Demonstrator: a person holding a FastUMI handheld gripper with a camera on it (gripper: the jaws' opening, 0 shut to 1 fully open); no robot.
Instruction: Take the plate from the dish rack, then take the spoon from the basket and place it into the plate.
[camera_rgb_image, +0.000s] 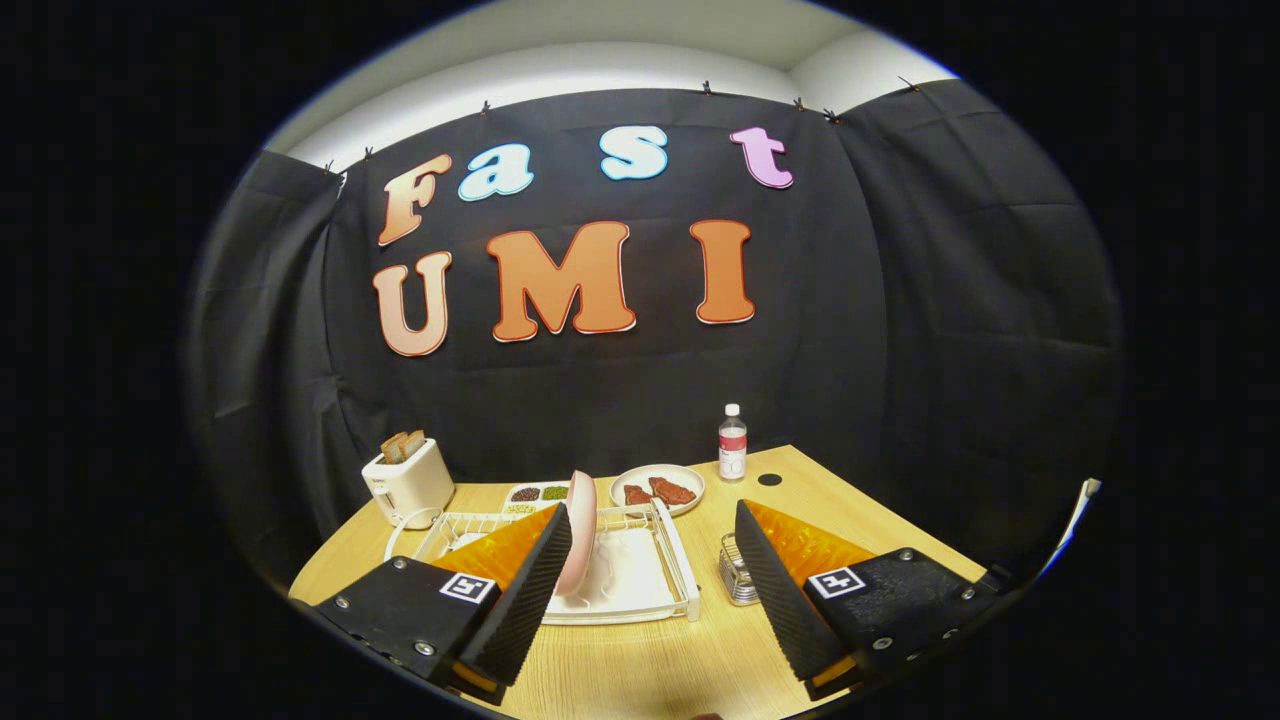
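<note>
While the wooden table (640, 660) spreads beneath everything, the white dish rack (640, 585) sits on it just ahead of the gripper (655, 570), and the pink plate (580, 530) stands on edge in the rack's slots, close against the inner face of the left finger. The jaws are wide apart and hold nothing; the right finger stands well clear of the plate.

The step in hand looks like the first one: taking the plate out of the rack. To do it well, I would centre the upright rim between the two fingers before closing, since at present the plate sits far to the left side of the opening. Closing from this offset would likely push the plate sideways against the rack wires. A grip on the upper rim, then a straight lift upward, should free it without dragging the rack.

A small wire basket (738, 572) stands beside the rack, just inside the right finger; whether the spoon is in it I cannot tell. Farther back sit a toaster (408, 480), a dish of food (657, 488), a compartment tray (537, 494) and a bottle (732, 443).
</note>
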